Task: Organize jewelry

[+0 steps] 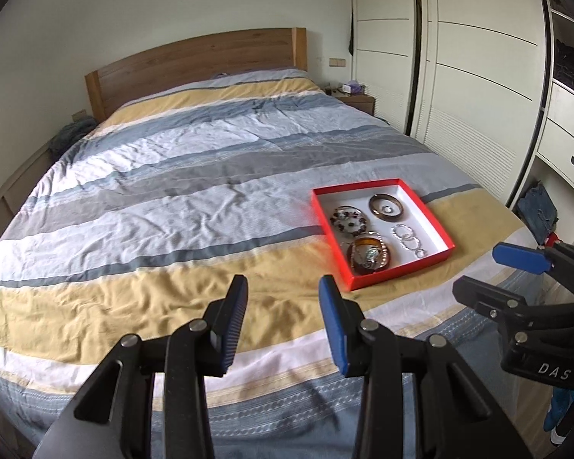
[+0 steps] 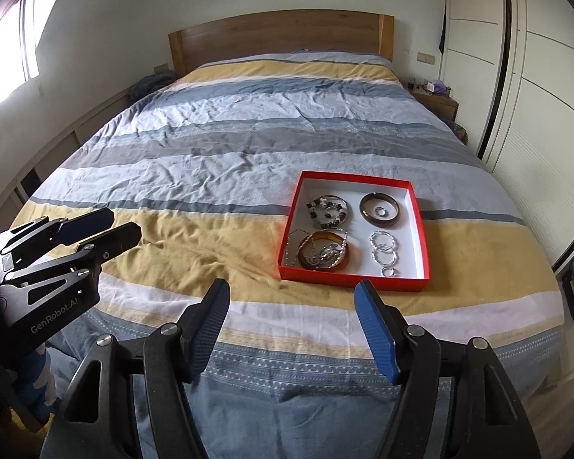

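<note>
A red box (image 1: 363, 186) (image 2: 354, 281) with a white inside lies on the striped bed, toward its right side. It holds a beaded bracelet (image 1: 341, 215) (image 2: 318, 205), a dark brown bangle (image 1: 373, 205) (image 2: 365, 207) with a small ring inside it, an amber bangle (image 1: 367, 258) (image 2: 325, 264) tangled with chains, and several silver hoops (image 1: 405, 235) (image 2: 382, 247). My left gripper (image 1: 283, 283) (image 2: 121, 223) hovers open and empty over the yellow stripe, left of the box. My right gripper (image 2: 292, 287) (image 1: 490, 271) stands open and empty just in front of the box.
The bed (image 2: 218, 153) has a wooden headboard (image 2: 283, 38). White wardrobe doors (image 1: 470, 76) run along the right, with a nightstand (image 2: 436, 105) beside the headboard. A bright window (image 2: 7, 49) is at the left. Clothes lie on the floor at the right (image 1: 539, 210).
</note>
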Demonstrator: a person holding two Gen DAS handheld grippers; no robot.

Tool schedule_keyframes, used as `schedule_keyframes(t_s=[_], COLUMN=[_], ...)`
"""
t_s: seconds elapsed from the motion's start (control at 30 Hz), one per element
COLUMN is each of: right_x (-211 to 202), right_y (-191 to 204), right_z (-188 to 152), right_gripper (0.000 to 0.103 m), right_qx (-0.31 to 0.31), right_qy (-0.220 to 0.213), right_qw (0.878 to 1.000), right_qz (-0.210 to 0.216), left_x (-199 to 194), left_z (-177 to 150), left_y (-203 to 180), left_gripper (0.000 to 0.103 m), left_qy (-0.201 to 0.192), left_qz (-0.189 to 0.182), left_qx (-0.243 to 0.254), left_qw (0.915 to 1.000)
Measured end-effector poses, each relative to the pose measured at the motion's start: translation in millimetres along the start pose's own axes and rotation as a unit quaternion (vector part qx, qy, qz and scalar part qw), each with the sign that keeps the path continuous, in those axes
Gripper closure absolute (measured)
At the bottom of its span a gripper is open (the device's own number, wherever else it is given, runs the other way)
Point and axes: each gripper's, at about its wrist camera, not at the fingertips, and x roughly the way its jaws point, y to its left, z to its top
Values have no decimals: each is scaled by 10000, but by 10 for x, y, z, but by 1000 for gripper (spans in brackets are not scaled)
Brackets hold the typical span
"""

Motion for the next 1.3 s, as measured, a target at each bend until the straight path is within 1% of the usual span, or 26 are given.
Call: schedule_keyframes(t_s=[0.13, 0.27, 0.47, 0.6, 0.77, 0.9, 1.2, 1.27, 1.3], right_x=[-76, -138, -234, -258, -286, -307, -330, -330, -329], right_y=[149, 244, 359, 423, 450, 426, 407, 396, 394], right_z=[-103, -210, -341, -425, -505, -547, -569, -569, -570], right_gripper=[36, 36, 36, 36, 36, 36, 36, 36, 36], right_qx=[8, 4, -14, -58, -57, -7, 21, 27, 38], right_qy=[-14, -24, -74, -60, -74, -93, -138, -139, -139], right_qw=[10000, 10000, 10000, 9999, 9999, 9999, 9999, 9999, 9999], right_qz=[25, 14, 34, 65, 58, 48, 45, 43, 36], left_x=[-193, -357, -490, -516, -561, -590, -595, -586, -585], left_z=[-105, -228, -413, -515, -622, -651, -680, -688, -691], left_y=[159, 292, 459, 521, 536, 536, 563, 579, 584], left_gripper=[61, 60, 60, 60, 60, 60, 60, 59, 56], left_qy=[-108, -214, -310, -304, -301, -363, -322, -299, -297], left_qz=[183, 296, 451, 536, 554, 566, 589, 586, 590], left_qx=[-88, -129, -277, -337, -295, -293, -311, -333, -345], left_qw=[9997, 9993, 9981, 9975, 9976, 9973, 9973, 9973, 9972])
